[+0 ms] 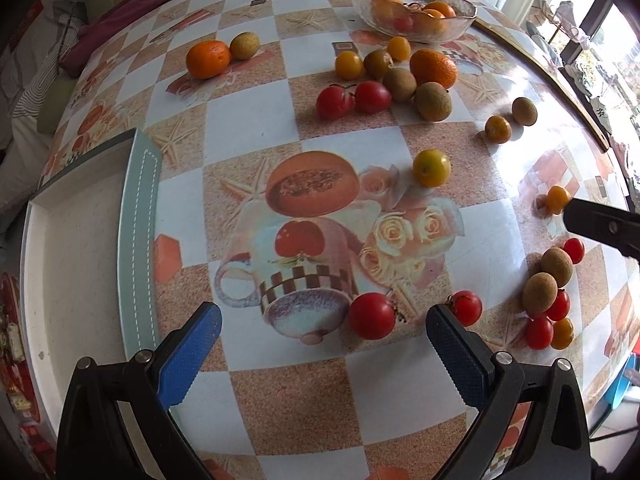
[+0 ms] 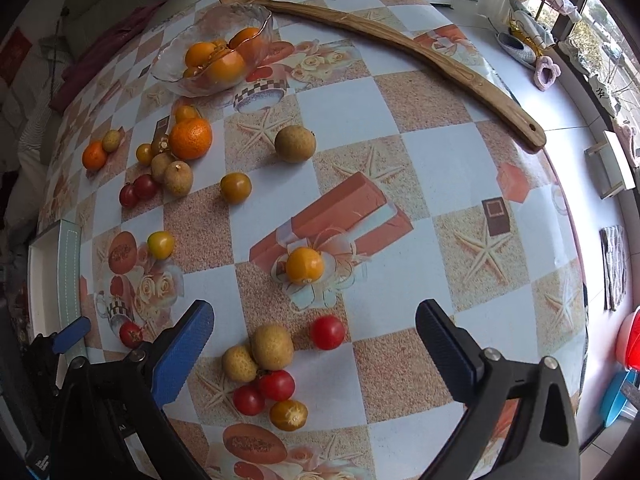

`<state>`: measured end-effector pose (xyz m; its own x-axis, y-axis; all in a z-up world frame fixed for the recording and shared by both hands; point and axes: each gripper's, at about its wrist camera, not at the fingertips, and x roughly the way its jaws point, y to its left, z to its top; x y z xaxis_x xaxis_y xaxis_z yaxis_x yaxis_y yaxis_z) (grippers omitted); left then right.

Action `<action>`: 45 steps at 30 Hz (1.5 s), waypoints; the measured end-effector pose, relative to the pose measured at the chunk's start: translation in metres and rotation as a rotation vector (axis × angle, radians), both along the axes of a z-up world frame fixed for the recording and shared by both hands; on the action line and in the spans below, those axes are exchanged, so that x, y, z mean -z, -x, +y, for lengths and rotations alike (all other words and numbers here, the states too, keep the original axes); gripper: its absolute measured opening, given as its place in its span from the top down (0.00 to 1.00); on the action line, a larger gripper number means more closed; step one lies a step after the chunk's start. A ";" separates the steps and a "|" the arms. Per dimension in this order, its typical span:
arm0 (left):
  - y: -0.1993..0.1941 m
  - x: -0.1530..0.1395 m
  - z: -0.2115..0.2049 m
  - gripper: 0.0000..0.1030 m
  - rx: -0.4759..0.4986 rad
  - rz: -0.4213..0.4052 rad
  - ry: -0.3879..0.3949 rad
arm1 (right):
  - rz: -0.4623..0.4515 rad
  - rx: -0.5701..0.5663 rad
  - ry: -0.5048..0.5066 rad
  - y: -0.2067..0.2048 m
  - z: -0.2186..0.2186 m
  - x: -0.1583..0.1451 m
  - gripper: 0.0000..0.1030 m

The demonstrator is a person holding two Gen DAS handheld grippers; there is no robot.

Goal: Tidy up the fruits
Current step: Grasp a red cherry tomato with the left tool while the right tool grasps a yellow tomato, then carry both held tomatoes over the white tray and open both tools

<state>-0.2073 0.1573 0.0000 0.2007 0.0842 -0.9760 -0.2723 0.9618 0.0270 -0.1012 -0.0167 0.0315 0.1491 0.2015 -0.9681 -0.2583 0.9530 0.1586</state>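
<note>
Fruit lies scattered over a patterned table. A glass bowl (image 1: pixel 412 4) (image 2: pixel 208 52) at the far side holds several oranges. My left gripper (image 1: pixel 324 340) is open just above the table, a red tomato (image 1: pixel 372 316) between its blue pads and a second tomato (image 1: pixel 466 307) by its right pad. My right gripper (image 2: pixel 314 336) is open too, over a cluster of brown longans (image 2: pixel 272 346), red tomatoes (image 2: pixel 327 332) and a small orange fruit (image 2: pixel 288 415). A yellow-orange fruit (image 2: pixel 304 265) lies ahead of it. The right gripper's tip (image 1: pixel 600 226) shows in the left wrist view.
A white tray with a teal rim (image 1: pixel 140 232) (image 2: pixel 72 272) sits at the table's left edge. A long wooden back-scratcher (image 2: pixel 400 44) lies across the far right. More oranges (image 1: pixel 208 58), longans (image 1: pixel 432 101) and tomatoes (image 1: pixel 352 98) lie mid-table. Beyond are a sofa and a windowsill.
</note>
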 end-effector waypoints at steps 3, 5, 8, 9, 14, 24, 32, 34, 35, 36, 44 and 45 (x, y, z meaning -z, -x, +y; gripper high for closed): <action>-0.006 0.004 -0.005 0.16 0.020 0.018 0.006 | 0.004 -0.026 0.001 -0.007 0.005 0.005 0.15; -0.011 0.003 -0.008 0.16 0.019 0.013 0.010 | 0.014 -0.040 0.004 -0.011 0.008 0.010 0.24; -0.019 0.002 -0.016 0.28 0.041 0.007 0.024 | 0.027 -0.060 0.014 -0.013 0.013 0.017 0.38; -0.021 0.001 -0.019 0.31 0.046 0.006 0.024 | 0.011 -0.068 0.020 -0.013 0.015 0.017 0.41; -0.026 -0.003 -0.036 0.62 0.057 -0.017 0.039 | -0.007 -0.109 0.050 -0.010 0.026 0.017 0.78; -0.023 -0.026 -0.022 0.76 -0.003 -0.075 0.154 | -0.010 -0.104 -0.041 0.004 0.036 -0.001 0.78; 0.010 -0.053 0.024 0.76 -0.048 -0.116 0.136 | 0.003 -0.163 -0.104 0.019 0.073 -0.023 0.78; 0.018 -0.059 0.041 0.76 -0.077 -0.123 0.128 | 0.004 -0.190 -0.118 0.026 0.085 -0.028 0.78; 0.023 -0.061 0.050 0.76 -0.095 -0.126 0.124 | 0.004 -0.203 -0.124 0.029 0.093 -0.030 0.78; 0.030 -0.064 0.063 0.76 -0.113 -0.128 0.120 | 0.006 -0.217 -0.131 0.032 0.102 -0.032 0.78; 0.070 -0.065 0.151 0.76 -0.269 -0.130 0.026 | 0.015 -0.347 -0.181 0.052 0.191 -0.041 0.78; 0.074 -0.063 0.161 0.76 -0.284 -0.128 0.016 | 0.017 -0.364 -0.188 0.055 0.204 -0.041 0.78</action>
